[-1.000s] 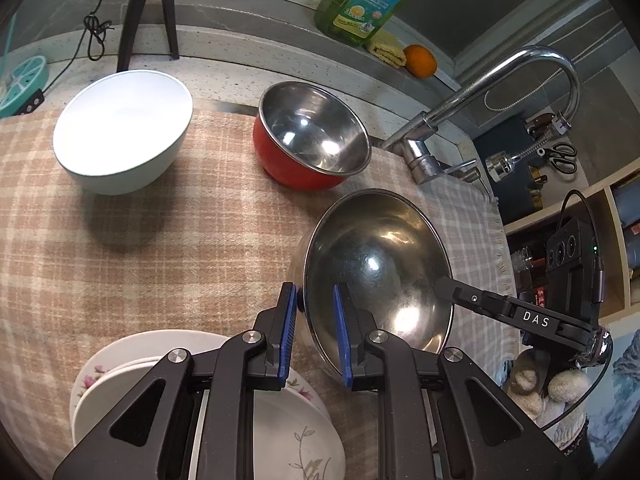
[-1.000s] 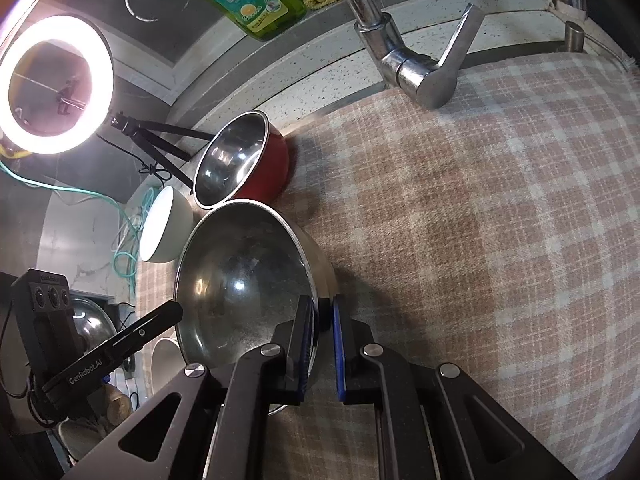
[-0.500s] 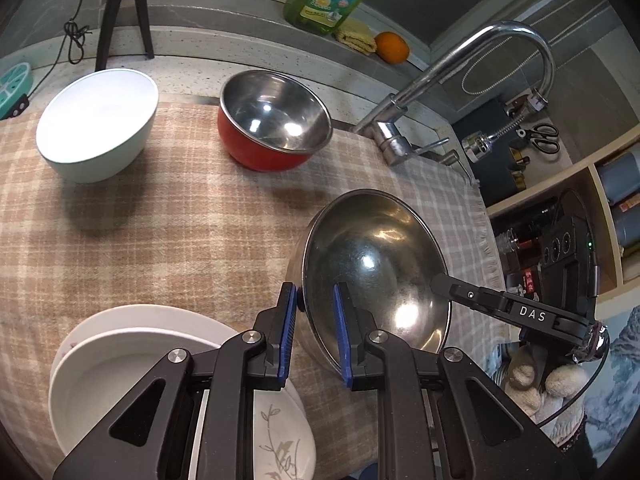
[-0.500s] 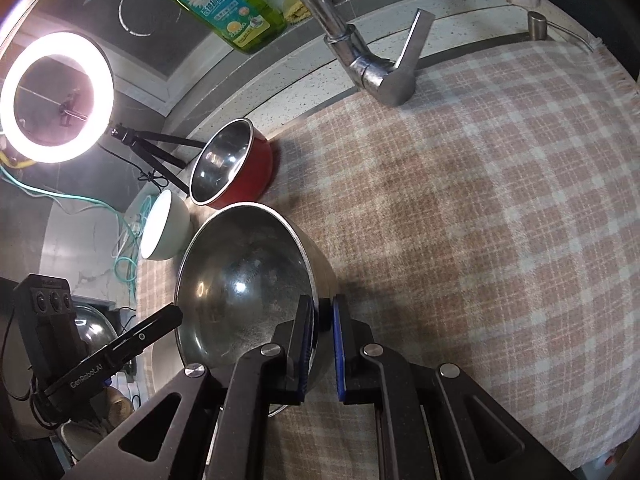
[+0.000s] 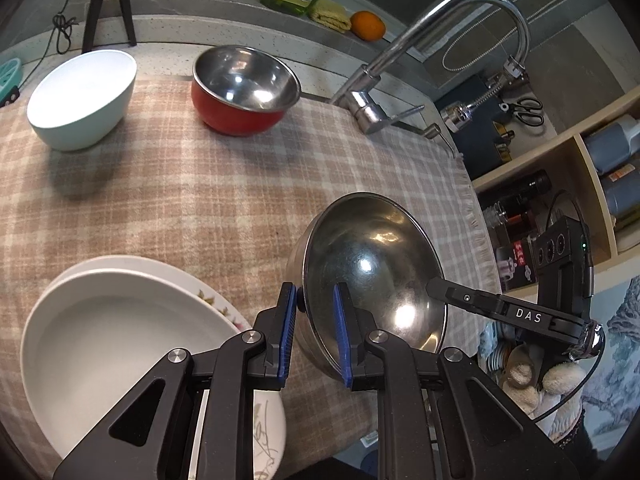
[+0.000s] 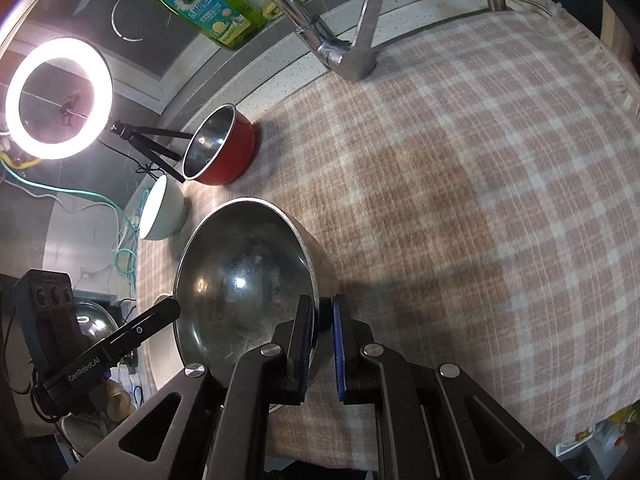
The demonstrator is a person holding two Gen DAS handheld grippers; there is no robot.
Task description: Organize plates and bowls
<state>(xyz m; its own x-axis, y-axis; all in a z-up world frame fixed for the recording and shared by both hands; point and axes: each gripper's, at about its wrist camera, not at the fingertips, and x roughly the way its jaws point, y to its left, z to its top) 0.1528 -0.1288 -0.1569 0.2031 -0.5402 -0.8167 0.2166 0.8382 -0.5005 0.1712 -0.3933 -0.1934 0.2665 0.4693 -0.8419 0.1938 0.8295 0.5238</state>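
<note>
A large steel bowl point(image 5: 376, 276) is held tilted above the checked cloth by both grippers. My left gripper point(image 5: 316, 304) is shut on its near rim, one finger inside and one outside. My right gripper point(image 6: 322, 320) is shut on the opposite rim of the same bowl point(image 6: 240, 276). A stack of white plates point(image 5: 120, 332) lies at the lower left in the left wrist view. A red bowl with a steel inside point(image 5: 244, 88) and a white bowl point(image 5: 80, 96) stand at the back of the cloth; both also show in the right wrist view point(image 6: 220, 148) point(image 6: 162, 208).
A tap point(image 5: 400, 60) stands at the back right, by a green soap bottle point(image 6: 208, 4) and an orange point(image 5: 368, 26). A ring light point(image 6: 58, 98) on a tripod stands at the back left. The cloth point(image 6: 460, 200) ends at a fringed right edge.
Both grippers have drawn the steel bowl back toward the front edge of the cloth, away from the red and white bowls. The plates show more fully.
</note>
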